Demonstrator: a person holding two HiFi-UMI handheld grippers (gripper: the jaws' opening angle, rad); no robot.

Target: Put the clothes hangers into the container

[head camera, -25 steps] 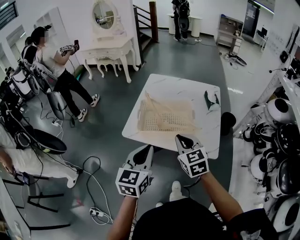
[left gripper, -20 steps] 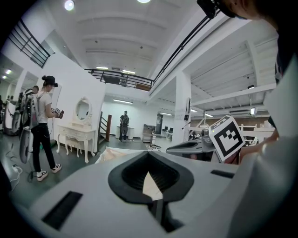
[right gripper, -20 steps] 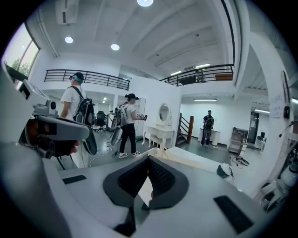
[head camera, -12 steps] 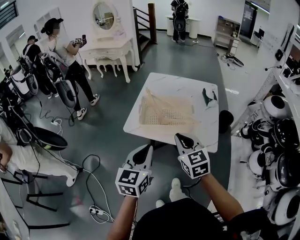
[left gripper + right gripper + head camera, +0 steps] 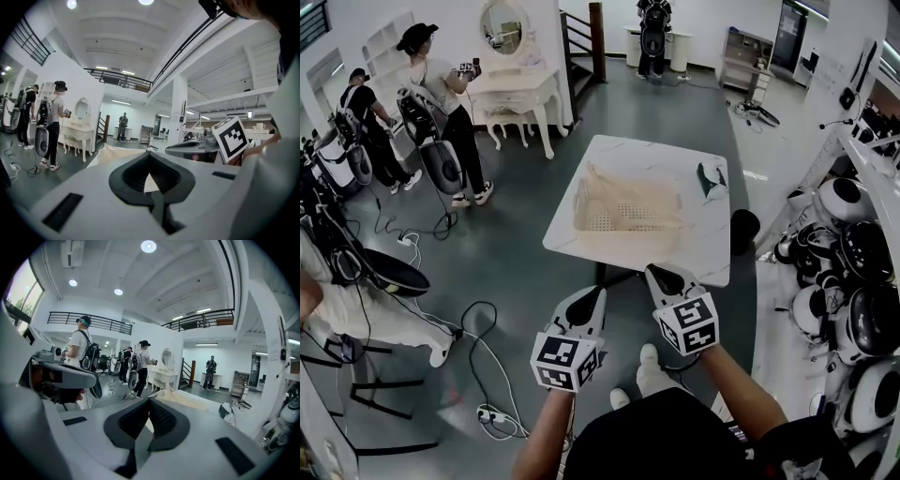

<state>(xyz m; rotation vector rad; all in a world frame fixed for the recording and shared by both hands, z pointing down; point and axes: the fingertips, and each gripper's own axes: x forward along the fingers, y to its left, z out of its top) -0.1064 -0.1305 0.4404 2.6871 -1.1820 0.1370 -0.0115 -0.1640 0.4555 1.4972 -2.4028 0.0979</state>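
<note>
With the left gripper [image 5: 594, 300] and right gripper [image 5: 665, 279] both closed on nothing, short of the white table [image 5: 698, 253] at 12 o'clock, the pale hangers [image 5: 623, 190] lie inside the cream basket [image 5: 581, 204], so loading looks finished; next, check only for strays.

This is looking like a large open recording lab: people wearing backpack rigs [image 5: 441, 103] are standing at ten o'clock by a staged white dressing table with oval mirror [image 5: 514, 89], black cables [image 5: 478, 342] are trailing over the grey floor [image 5: 516, 206], and rounded white-and-black devices [image 5: 848, 272] are crowding racks at three o'clock.
</note>
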